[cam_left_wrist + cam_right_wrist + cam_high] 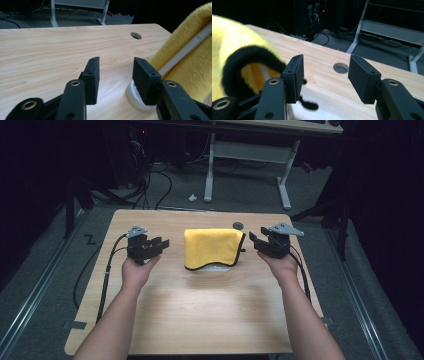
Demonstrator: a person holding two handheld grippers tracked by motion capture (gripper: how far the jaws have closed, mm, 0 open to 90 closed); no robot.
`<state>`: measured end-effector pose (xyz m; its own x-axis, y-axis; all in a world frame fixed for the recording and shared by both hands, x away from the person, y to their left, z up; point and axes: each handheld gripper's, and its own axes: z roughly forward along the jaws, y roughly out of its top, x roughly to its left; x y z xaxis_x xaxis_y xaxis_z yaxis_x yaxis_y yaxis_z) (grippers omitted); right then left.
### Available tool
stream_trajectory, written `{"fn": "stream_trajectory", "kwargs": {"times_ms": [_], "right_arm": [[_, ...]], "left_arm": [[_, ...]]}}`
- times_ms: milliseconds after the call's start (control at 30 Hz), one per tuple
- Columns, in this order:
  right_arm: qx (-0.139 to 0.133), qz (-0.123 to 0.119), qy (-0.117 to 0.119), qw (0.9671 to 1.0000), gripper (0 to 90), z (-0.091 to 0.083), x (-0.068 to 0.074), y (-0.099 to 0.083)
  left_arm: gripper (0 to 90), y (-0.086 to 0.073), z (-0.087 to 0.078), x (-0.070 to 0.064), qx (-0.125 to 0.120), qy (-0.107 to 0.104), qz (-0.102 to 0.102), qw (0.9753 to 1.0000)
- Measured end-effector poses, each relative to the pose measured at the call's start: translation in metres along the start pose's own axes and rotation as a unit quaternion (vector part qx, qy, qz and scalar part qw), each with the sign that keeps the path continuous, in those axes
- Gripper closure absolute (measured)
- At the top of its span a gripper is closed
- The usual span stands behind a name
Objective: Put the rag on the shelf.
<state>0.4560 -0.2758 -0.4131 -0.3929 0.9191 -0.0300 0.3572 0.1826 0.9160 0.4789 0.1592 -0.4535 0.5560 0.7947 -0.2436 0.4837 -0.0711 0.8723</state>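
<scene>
The wooden table [200,320] carries one job at its centre: a yellow towel [212,247], edged in black, hangs draped over a white rack [217,268] whose base peeks out under the hem at about 6 o'clock from the cloth's middle. Draping it this way lifts both side edges off the board, so each can be pinched from its own flank without digging at the wood. That seems to be why the grippers sit where they do. The left gripper [156,245] waits at 9 o'clock from the towel, jaws parted and holding nothing; in the left gripper view its gap [116,72] frames bare table, with the towel [190,62], a white rail [187,48] and a round foot [136,98] just beside its right-hand jaw. The right gripper [257,242] mirrors it at 3 o'clock, likewise spread and empty [325,76], the black hem [249,57] near its left-hand jaw. A cable hole [238,225] lies at 1 o'clock, behind the cloth.
</scene>
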Motion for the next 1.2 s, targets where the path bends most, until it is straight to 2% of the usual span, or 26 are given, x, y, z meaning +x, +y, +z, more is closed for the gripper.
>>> {"fn": "stream_trajectory", "kwargs": {"times_ms": [100,133,233,300,400,467,567,600,667,767,833,900,933,967,1000,1033,1067,1100,1133,1167,1200], "right_arm": [[0.002,-0.013,-0.003,0.9999,46.7,-0.006,0.004,-0.003],[-0.008,-0.016,-0.002,0.9998,47.8,-0.011,0.007,-0.005],[-0.003,-0.028,0.000,0.9996,48.0,-0.019,0.015,-0.009],[-0.014,-0.038,-0.001,0.9992,48.5,-0.026,0.021,-0.014],[-0.001,-0.052,0.001,0.9986,47.5,-0.038,0.032,-0.018],[-0.012,-0.058,-0.005,0.9982,48.2,-0.050,0.042,-0.026],[-0.002,-0.073,-0.005,0.9973,46.2,-0.064,0.055,-0.036],[-0.001,-0.077,-0.007,0.9970,45.9,-0.069,0.059,-0.040],[0.000,-0.073,0.002,0.9973,45.9,-0.079,0.068,-0.049],[0.006,-0.066,0.017,0.9977,44.9,-0.090,0.082,-0.064],[0.023,-0.055,0.028,0.9978,43.7,-0.094,0.091,-0.074],[0.037,-0.061,0.030,0.9970,42.9,-0.096,0.101,-0.085],[0.046,-0.064,0.032,0.9964,42.1,-0.097,0.106,-0.090],[0.052,-0.062,0.032,0.9962,41.5,-0.098,0.112,-0.096],[0.054,-0.059,0.033,0.9963,40.6,-0.100,0.117,-0.104],[0.055,-0.053,0.031,0.9966,40.6,-0.102,0.123,-0.114],[0.047,-0.041,0.031,0.9976,45.2,-0.104,0.129,-0.128],[0.059,-0.039,0.043,0.9966,49.0,-0.105,0.134,-0.141],[0.088,-0.061,0.059,0.9925,45.5,-0.102,0.139,-0.147],[0.092,-0.094,0.050,0.9900,47.4,-0.101,0.143,-0.149],[0.086,-0.112,0.039,0.9892,47.6,-0.100,0.144,-0.151]], "left_arm": [[55.0,-0.005,-0.010,-0.002,-0.003,0.004,0.012,0.9999],[53.8,-0.006,-0.013,-0.002,-0.006,0.003,0.015,0.9999],[50.2,-0.015,-0.027,-0.007,-0.014,-0.005,0.021,0.9997],[47.9,-0.022,-0.034,-0.013,-0.014,-0.008,0.030,0.9994],[44.4,-0.038,-0.050,-0.023,-0.021,-0.014,0.042,0.9988],[42.0,-0.050,-0.061,-0.030,-0.015,-0.023,0.047,0.9985],[38.8,-0.070,-0.074,-0.042,-0.005,-0.037,0.049,0.9981],[37.8,-0.076,-0.078,-0.047,0.001,-0.039,0.055,0.9977],[36.0,-0.089,-0.086,-0.056,0.011,-0.036,0.071,0.9968],[33.4,-0.108,-0.092,-0.069,0.025,-0.051,0.069,0.9960],[32.2,-0.121,-0.093,-0.080,0.037,-0.056,0.072,0.9952],[31.4,-0.131,-0.092,-0.094,0.054,-0.078,0.065,0.9934],[31.6,-0.135,-0.091,-0.103,0.065,-0.091,0.063,0.9917],[32.0,-0.140,-0.090,-0.114,0.075,-0.104,0.067,0.9895],[31.8,-0.145,-0.089,-0.125,0.083,-0.114,0.084,0.9864],[31.6,-0.149,-0.087,-0.134,0.090,-0.113,0.106,0.9838],[32.9,-0.153,-0.085,-0.141,0.096,-0.101,0.133,0.9813],[34.0,-0.155,-0.080,-0.143,0.106,-0.078,0.161,0.9782],[33.8,-0.156,-0.076,-0.141,0.119,-0.056,0.170,0.9767],[32.8,-0.154,-0.073,-0.136,0.128,-0.049,0.159,0.9777],[32.5,-0.152,-0.072,-0.130,0.129,-0.053,0.142,0.9801]]}}
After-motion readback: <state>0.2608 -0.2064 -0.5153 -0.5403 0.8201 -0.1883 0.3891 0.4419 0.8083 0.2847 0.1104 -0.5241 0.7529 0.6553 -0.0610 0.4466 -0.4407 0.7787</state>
